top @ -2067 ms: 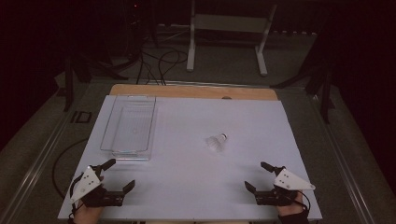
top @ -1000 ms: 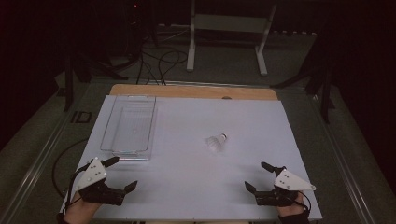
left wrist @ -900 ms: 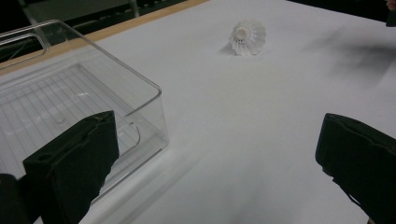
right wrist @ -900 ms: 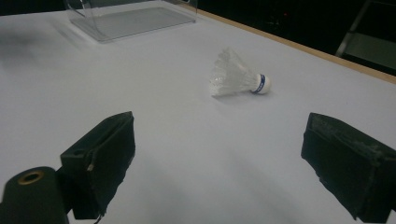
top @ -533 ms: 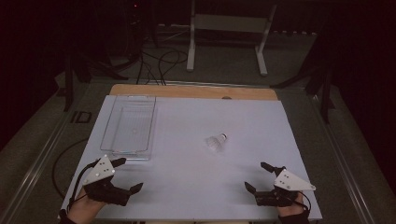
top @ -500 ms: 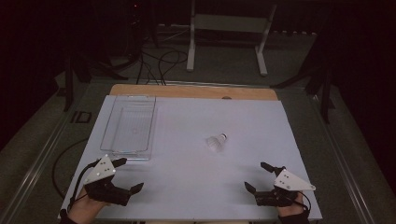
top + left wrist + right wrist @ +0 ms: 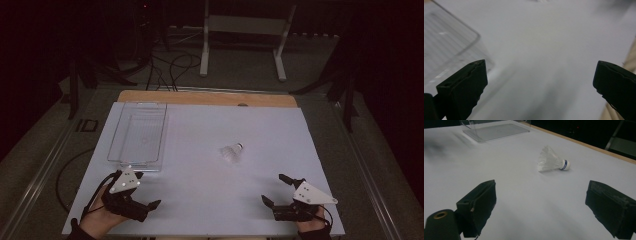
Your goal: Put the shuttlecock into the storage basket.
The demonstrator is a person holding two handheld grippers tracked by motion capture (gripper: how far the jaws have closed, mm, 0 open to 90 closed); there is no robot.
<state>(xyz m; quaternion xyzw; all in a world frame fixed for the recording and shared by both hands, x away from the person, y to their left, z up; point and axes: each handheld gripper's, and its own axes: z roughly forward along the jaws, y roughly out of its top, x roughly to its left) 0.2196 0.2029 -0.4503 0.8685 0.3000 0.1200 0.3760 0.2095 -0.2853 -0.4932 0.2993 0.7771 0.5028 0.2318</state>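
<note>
high view | clear tray [image 7: 138,133] empty | shuttlecock [image 7: 232,151] on table [image 7: 280,135]

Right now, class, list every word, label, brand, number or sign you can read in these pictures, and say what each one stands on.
None can be read.
shuttlecock: a blue band circles its cork base, but any print on it is too small to read.
clear plastic tray: no label seen.
left gripper and right gripper: grey plates show only small holes, no writing.
</note>
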